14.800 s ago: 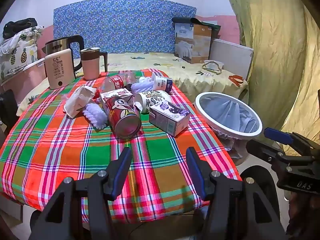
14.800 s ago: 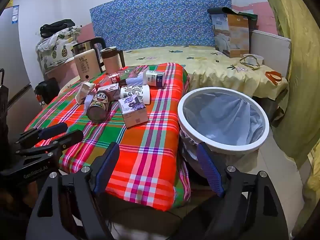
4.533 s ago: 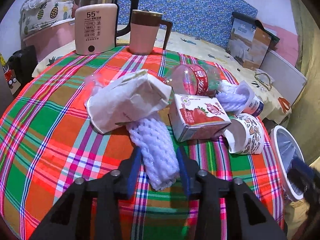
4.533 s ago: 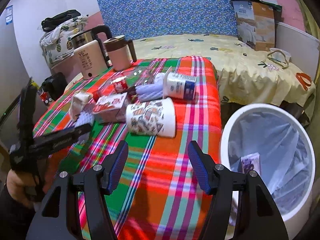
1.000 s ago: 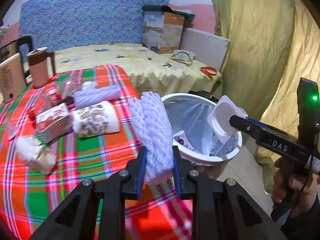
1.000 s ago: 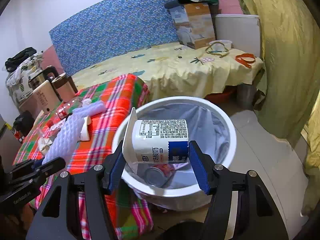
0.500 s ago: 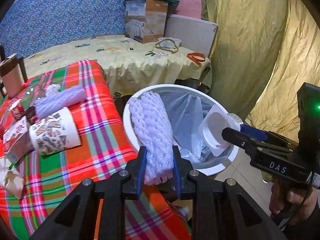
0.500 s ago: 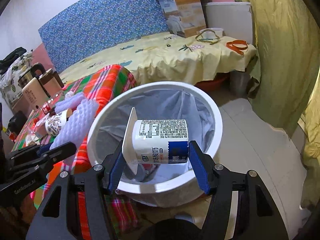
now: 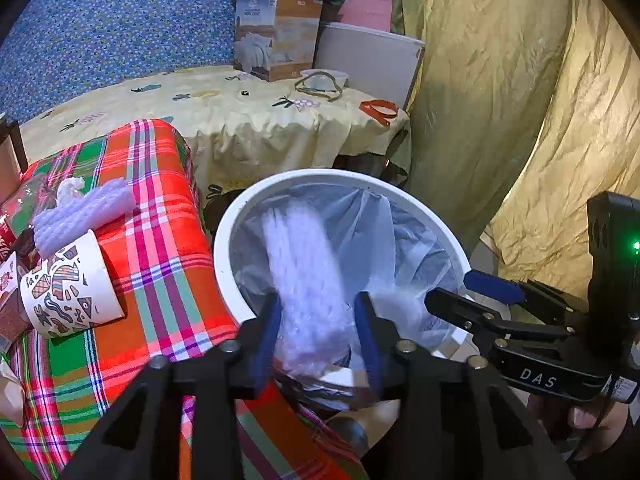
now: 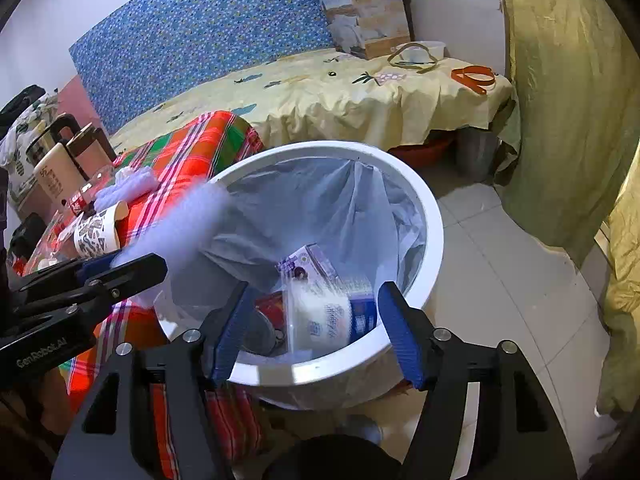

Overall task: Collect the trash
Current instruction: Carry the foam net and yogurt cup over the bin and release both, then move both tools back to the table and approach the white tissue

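Left gripper (image 9: 318,330): jaws opening; blurred foam net (image 9: 308,280) seen between the pads, over the bin.
Right gripper (image 10: 316,334): jaws opening; blurred yogurt cup (image 10: 330,312) seen loose between them.
Trash bin (image 10: 360,356): white, bag-lined, beside the plaid table (image 9: 160,240).
Patterned cup (image 9: 68,286): lying on the table.

Both cameras sit close above the white bin (image 9: 420,212), each looking steeply down along its own fingers. The left view faces the bin (image 10: 432,236) from the plaid table (image 9: 160,248) side; the right view looks from the bin's near rim. Both share the bin, the table (image 10: 200,140) edge and the yellow bed (image 9: 224,120).
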A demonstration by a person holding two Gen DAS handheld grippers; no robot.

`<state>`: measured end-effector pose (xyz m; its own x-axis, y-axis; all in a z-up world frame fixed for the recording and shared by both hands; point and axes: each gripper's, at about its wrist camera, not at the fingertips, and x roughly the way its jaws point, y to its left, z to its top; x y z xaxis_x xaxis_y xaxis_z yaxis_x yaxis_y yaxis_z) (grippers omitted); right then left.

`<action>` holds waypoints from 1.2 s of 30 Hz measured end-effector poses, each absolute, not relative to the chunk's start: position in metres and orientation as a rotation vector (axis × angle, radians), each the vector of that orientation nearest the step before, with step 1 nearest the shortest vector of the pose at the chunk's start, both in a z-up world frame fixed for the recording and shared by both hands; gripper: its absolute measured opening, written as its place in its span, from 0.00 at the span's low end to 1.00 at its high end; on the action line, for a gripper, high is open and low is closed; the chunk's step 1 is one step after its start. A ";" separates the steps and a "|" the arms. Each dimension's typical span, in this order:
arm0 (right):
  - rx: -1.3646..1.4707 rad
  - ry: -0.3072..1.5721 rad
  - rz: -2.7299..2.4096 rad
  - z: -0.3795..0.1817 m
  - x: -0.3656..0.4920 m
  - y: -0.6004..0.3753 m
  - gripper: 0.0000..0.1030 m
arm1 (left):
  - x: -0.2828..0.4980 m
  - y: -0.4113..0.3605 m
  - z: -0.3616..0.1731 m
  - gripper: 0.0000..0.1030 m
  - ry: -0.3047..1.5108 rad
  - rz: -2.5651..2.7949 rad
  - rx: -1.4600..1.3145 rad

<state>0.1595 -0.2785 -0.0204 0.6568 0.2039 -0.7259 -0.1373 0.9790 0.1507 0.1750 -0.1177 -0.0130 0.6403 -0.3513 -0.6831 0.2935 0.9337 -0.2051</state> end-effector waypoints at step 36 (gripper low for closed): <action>0.035 0.768 0.424 0.005 0.121 -0.200 0.65 | 0.088 -0.003 -0.004 0.42 0.710 -0.067 -0.185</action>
